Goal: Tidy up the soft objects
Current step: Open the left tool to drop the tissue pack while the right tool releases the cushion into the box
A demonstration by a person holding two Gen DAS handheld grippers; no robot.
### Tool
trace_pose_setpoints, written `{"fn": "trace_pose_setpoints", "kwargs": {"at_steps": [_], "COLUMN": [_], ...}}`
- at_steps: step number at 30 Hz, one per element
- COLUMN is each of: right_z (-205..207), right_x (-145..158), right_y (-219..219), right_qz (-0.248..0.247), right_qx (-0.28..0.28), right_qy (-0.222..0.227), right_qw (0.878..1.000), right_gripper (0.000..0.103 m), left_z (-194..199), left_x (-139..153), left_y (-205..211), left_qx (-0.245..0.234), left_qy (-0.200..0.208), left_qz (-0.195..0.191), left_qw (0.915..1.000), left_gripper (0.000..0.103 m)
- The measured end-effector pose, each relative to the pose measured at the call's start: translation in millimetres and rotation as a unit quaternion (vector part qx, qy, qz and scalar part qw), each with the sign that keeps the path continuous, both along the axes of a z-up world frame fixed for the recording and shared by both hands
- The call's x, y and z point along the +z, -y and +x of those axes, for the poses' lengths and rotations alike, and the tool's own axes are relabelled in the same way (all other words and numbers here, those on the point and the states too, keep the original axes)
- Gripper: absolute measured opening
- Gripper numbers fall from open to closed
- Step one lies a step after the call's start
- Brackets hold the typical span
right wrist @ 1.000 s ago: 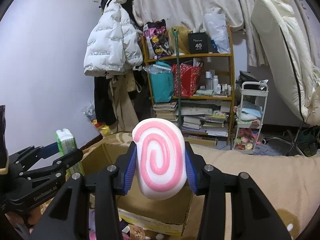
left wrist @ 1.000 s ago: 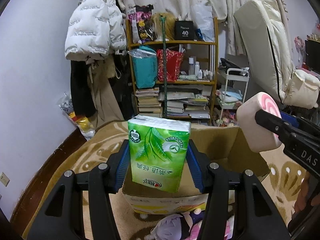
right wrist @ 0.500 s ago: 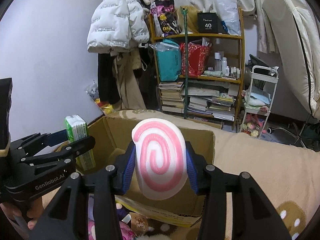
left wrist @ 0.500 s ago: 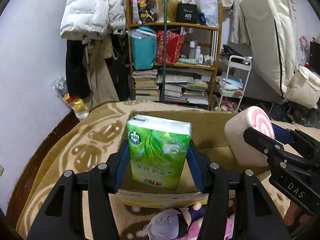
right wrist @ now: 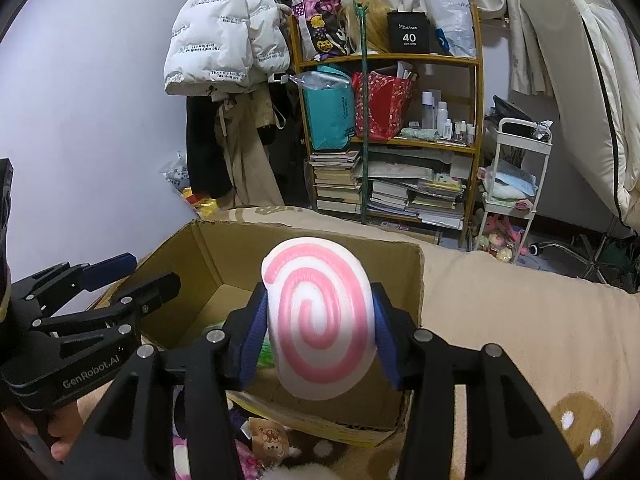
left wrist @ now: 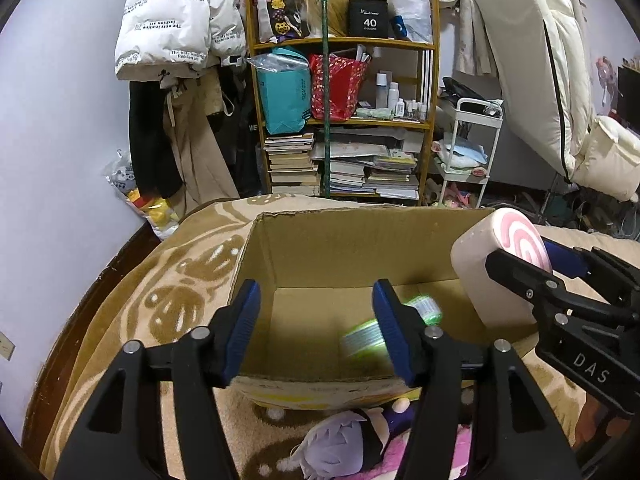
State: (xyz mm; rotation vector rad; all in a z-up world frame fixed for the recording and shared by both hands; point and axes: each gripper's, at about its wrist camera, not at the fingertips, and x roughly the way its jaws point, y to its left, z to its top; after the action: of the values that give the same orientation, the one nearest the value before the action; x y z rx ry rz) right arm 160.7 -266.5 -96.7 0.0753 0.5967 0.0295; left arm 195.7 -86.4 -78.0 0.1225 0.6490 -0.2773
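My left gripper (left wrist: 316, 300) hangs over the open cardboard box (left wrist: 360, 212), its jaws opening with nothing between them. The green tissue pack (left wrist: 372, 332) is a blur below them, inside the box by the right finger. My right gripper (right wrist: 320, 320) holds a pink-and-white swirl cushion (right wrist: 320, 312) over the box's near right corner. Its jaws are opening, and the blue pads still touch the cushion's sides. In the left wrist view, the cushion (left wrist: 500, 264) shows at the right. From the right wrist, the left gripper (right wrist: 154, 270) shows at the left and a green edge of the pack (right wrist: 266, 354) behind my left finger.
The box (right wrist: 304, 232) stands on a beige patterned blanket (left wrist: 188, 272). Plush toys (left wrist: 352, 436) lie in front of its near wall. Behind are a loaded wooden shelf (left wrist: 344, 120), a white trolley (left wrist: 468, 152), hanging coats (left wrist: 172, 32) and a cream mattress (left wrist: 532, 80).
The left jaws have spread and the tissue pack has dropped out of them into the box. Both grippers have sunk towards the box. The cushion stays between the right pads.
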Motion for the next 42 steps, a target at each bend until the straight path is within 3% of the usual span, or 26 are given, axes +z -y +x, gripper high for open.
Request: {"fn": "trace_pose_setpoints", "kwargs": {"at_steps": [3, 7, 10, 12, 17, 19, 21, 26, 30, 42], "right_z": [0, -1, -4, -5, -10, -14, -18, -32, -48, -87], "right_x": [-1, 1, 2, 4, 12, 16, 20, 32, 42, 71], "right_y": [0, 1, 2, 4, 8, 9, 9, 7, 5, -3], "right_qz": [-0.001, 0.008, 0.012, 0.015, 0.021, 0.021, 0.021, 0.023, 0.022, 0.012], "right_qx": [0.0, 0.002, -0.002, -0.006, -0.016, -0.018, -0.019, -0.025, -0.033, -0.035], "right_qy": [-0.001, 0.009, 0.017, 0.019, 0.028, 0.033, 0.038, 0.048, 0.06, 0.076], "right_qw": [1.0, 1.0, 1.0, 1.0, 0.999, 0.999, 0.999, 0.998, 0.997, 0.996], "right_gripper": [0.055, 0.067, 0.069, 0.074, 0.08, 0.087, 0.088, 0.091, 0.102, 0.103], "left_z": [-3, -4, -4, -5, -11, -12, -15, -28, -39, -83], "left_x": [0, -1, -1, 0, 6, 7, 10, 20, 27, 52], "left_y": [1, 2, 1, 0, -5, -8, -12, -23, -32, -58], "left_qx": [0.001, -0.001, 0.0, 0.002, 0.002, 0.006, 0.01, 0.02, 0.027, 0.035], "left_qy": [0.007, 0.004, 0.004, 0.005, 0.014, 0.011, 0.008, 0.016, 0.019, 0.035], "left_qz": [0.005, 0.013, 0.016, 0.019, 0.023, 0.022, 0.016, 0.009, 0.01, -0.004], "left_qw": [1.0, 0.9999, 0.9999, 0.9998, 0.9996, 0.9997, 0.9998, 0.9996, 0.9994, 0.9988], "left_gripper": [0.065, 0.067, 0.071, 0.079, 0.082, 0.084, 0.092, 0.093, 0.095, 0.099]}}
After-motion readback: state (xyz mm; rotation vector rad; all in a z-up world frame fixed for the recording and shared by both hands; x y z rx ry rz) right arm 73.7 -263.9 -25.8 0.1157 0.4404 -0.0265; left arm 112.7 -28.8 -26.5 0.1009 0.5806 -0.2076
